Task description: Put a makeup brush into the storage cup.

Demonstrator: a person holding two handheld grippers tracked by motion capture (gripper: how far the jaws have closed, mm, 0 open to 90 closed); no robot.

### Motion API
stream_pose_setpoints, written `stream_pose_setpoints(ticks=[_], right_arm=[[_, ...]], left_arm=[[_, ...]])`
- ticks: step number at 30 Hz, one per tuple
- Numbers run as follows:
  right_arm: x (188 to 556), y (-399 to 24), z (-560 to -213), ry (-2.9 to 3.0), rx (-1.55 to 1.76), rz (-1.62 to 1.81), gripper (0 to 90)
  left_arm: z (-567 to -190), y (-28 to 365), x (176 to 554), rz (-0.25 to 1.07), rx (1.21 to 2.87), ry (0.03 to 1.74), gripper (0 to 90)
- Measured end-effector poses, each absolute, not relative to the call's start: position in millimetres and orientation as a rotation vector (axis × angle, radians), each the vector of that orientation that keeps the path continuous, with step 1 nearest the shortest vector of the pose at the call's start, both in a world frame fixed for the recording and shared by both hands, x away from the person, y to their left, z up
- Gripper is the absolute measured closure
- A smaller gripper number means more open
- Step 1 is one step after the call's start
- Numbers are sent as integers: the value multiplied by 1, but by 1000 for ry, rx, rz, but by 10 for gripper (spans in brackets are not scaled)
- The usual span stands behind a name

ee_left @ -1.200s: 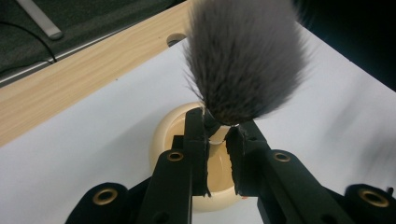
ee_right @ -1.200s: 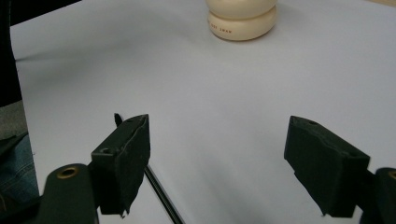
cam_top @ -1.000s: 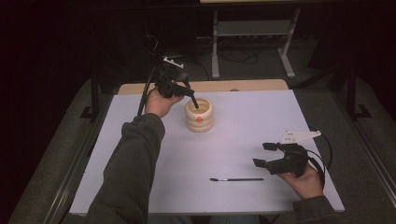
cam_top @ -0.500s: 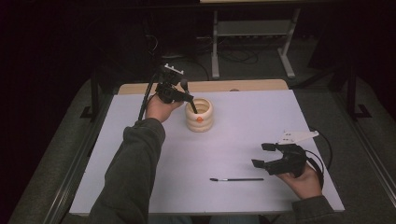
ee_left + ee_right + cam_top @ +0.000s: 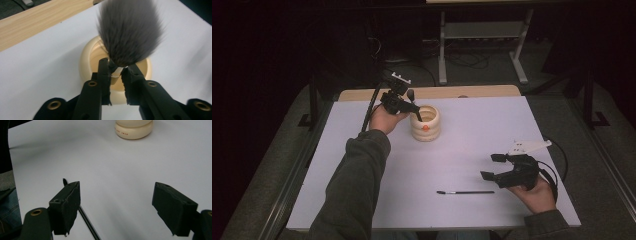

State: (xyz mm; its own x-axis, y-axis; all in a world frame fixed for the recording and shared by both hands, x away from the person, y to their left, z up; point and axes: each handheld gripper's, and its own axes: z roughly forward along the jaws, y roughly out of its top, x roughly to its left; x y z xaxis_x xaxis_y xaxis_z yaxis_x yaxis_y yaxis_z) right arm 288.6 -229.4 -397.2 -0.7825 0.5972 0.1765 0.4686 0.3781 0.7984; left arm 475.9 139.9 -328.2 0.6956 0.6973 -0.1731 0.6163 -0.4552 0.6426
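Observation:
A cream ringed pot [image 5: 426,125] stands at the table's far middle, and also appears in the left gripper view [image 5: 85,57] and the right gripper view [image 5: 133,130]. A dark fluffy brush [image 5: 410,94] stands head-up over the pot's mouth, its bristles [image 5: 130,30] looming close. My left gripper [image 5: 417,112] has its jaws on either side of the brush's pale ferrule [image 5: 117,71]. They have just been opening, and the pads still touch it. My right gripper [image 5: 492,166] rests open at the near right, nothing between its jaws [image 5: 116,192].
A thin black stick [image 5: 464,192] lies on the white table sheet [image 5: 492,125] just left of my right gripper, passing under its left jaw [image 5: 87,225]. A wooden strip [image 5: 482,91] runs along the table's far edge. Dark floor and a metal stand lie beyond.
My left hand has shifted slightly at the pot, with the brush still between the jaws. The right hand and the stick have stayed put.

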Motion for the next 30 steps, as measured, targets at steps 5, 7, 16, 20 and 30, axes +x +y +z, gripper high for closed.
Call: stream_pose_setpoints(ticks=[5,7,16,20,30], right_arm=[[288,-229,-397,2488,971,1369,217],[289,-229,-397,2489,966,1363,218],[291,-228,-397,2491,960,1357,217],[292,-228,-398,2497,961,1349,217],[291,-229,-399,2506,963,1329,215]], left_arm=[[-326,146,471,159,2207,992,635],[-325,149,469,165,2212,987,614],[-328,156,462,155,2214,955,561],[-329,160,461,150,2201,944,543],[-332,170,451,141,2171,935,536]])
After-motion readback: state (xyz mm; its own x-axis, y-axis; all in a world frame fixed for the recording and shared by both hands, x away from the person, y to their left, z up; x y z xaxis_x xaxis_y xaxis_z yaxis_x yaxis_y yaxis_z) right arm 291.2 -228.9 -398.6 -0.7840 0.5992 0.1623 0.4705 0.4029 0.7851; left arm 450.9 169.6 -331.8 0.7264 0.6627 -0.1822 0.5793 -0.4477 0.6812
